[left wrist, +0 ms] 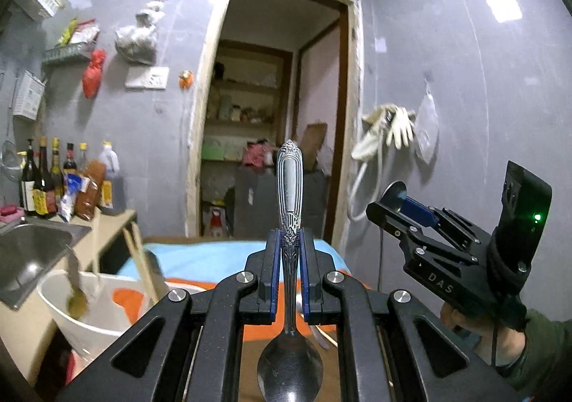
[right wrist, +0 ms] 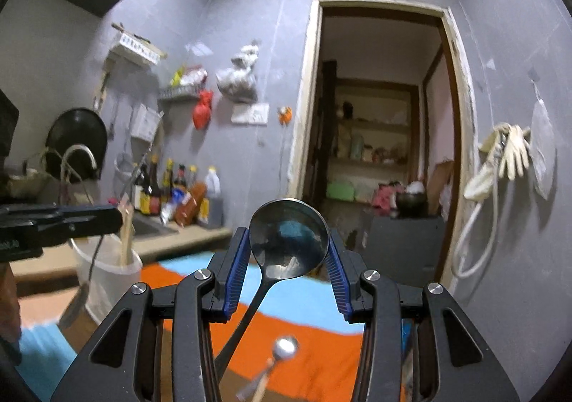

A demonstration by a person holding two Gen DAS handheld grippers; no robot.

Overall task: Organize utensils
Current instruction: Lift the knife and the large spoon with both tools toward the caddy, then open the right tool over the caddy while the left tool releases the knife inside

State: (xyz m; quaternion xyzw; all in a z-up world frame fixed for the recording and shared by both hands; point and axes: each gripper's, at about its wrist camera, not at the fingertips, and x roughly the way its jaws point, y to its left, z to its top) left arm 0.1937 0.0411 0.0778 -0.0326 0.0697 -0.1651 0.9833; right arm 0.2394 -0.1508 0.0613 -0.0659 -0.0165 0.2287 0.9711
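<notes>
Now spoon (left wrist: 290, 194) between left fingers (left wrist: 273, 269)

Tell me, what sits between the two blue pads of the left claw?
The ornate handle of a silver spoon, pinched between the pads with its bowl towards the camera. The left wrist view shows it.

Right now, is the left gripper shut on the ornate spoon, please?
Yes, shut: the left gripper has both blue pads pressed against the spoon's patterned handle.
</notes>
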